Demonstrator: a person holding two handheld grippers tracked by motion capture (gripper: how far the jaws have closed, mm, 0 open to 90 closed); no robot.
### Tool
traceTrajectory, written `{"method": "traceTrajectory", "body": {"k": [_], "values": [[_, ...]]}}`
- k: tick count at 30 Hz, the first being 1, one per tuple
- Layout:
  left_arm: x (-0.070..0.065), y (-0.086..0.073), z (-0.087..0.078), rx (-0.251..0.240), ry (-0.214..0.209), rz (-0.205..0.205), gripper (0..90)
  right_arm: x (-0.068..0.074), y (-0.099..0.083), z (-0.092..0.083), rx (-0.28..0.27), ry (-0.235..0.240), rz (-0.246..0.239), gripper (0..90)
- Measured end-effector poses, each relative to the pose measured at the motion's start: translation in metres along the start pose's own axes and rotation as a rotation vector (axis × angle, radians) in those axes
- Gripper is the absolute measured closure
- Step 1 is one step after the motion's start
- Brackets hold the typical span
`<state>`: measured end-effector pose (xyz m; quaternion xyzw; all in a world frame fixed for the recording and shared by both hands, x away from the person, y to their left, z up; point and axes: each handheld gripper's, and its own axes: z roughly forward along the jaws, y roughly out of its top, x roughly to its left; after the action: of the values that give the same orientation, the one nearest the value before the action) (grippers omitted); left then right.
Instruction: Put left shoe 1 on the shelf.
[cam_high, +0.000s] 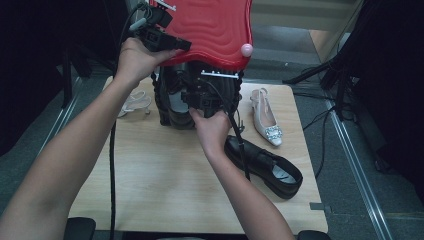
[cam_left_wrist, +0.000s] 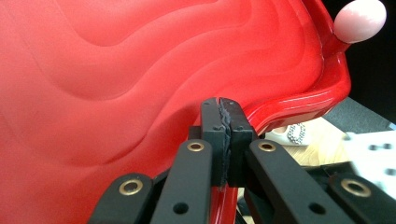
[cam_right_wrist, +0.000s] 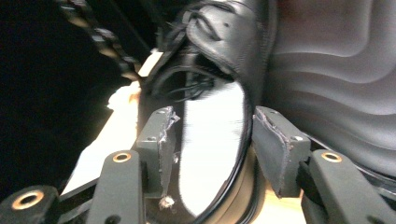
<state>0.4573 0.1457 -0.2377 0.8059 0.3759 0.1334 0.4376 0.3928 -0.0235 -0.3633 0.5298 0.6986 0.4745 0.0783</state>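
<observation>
Black shoe (cam_right_wrist: 219, 140) in the basket under the red lid (cam_high: 210, 30) lies lengthwise between the right gripper (cam_right_wrist: 210, 144)'s open jaws; left gripper (cam_left_wrist: 223, 135) clamps the lid's rim

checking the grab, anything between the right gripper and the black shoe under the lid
Nothing visible does. The left gripper is clamped on the lid and holds it up off the shoe. The right gripper has its open jaws on either side of the shoe.
</observation>
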Motion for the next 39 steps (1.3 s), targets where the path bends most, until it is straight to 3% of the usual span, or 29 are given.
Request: {"method": "traceTrajectory", "body": {"k": [3,4,5,7,8,9,10,12,15,18,21,28,31,36,39], "values": [[0.0,0.0,-0.001,0.004,0.001,0.0,89.9,0.002,-0.004,-0.019,-0.015,0.047,-0.047,64.8],[0.0,0.0,-0.001,0.003,-0.002,-0.005,89.9,0.002,-0.004,-0.019,-0.015,0.047,-0.047,64.8],[0.001,0.0,0.0,0.004,0.0,-0.006,89.9,0.004,-0.013,-0.03,-0.007,0.08,-0.077,71.7],[0.0,0.0,0.0,0.004,0.003,-0.007,89.9,0.004,-0.017,-0.033,-0.001,0.087,-0.088,75.3],[0.0,0.0,0.0,0.007,0.007,0.0,90.0,0.003,-0.028,-0.036,0.014,0.098,-0.115,79.2],[0.0,0.0,0.0,0.007,0.007,0.0,90.0,0.003,-0.028,-0.036,0.014,0.098,-0.115,79.2],[0.0,0.0,-0.001,0.01,0.008,0.004,90.0,0.0,-0.042,-0.035,0.044,0.103,-0.164,85.3],[0.0,0.0,-0.001,0.01,0.011,0.003,90.0,-0.003,-0.058,-0.033,0.064,0.094,-0.187,88.4],[0.001,0.0,-0.001,0.016,0.015,0.001,89.9,-0.01,-0.076,-0.027,0.087,0.127,-0.16,90.0],[0.001,-0.001,-0.002,0.021,0.016,0.007,90.0,-0.013,-0.087,-0.017,0.125,0.133,-0.171,90.0],[0.002,-0.001,-0.002,0.017,0.008,0.001,90.0,-0.012,-0.089,-0.008,0.142,0.123,-0.179,90.0],[0.003,-0.001,-0.002,0.018,0.003,0.0,90.0,-0.009,-0.08,0.006,0.112,0.091,-0.206,90.0],[0.003,-0.001,-0.002,0.019,0.0,0.0,90.0,-0.008,-0.075,0.007,0.113,0.128,-0.174,90.0],[0.003,-0.001,-0.003,0.026,0.006,0.004,90.0,0.002,-0.069,0.011,0.12,0.117,-0.216,90.0],[0.004,-0.002,-0.003,0.028,0.009,0.005,90.0,0.002,-0.064,0.017,0.124,0.117,-0.208,90.0]]}}
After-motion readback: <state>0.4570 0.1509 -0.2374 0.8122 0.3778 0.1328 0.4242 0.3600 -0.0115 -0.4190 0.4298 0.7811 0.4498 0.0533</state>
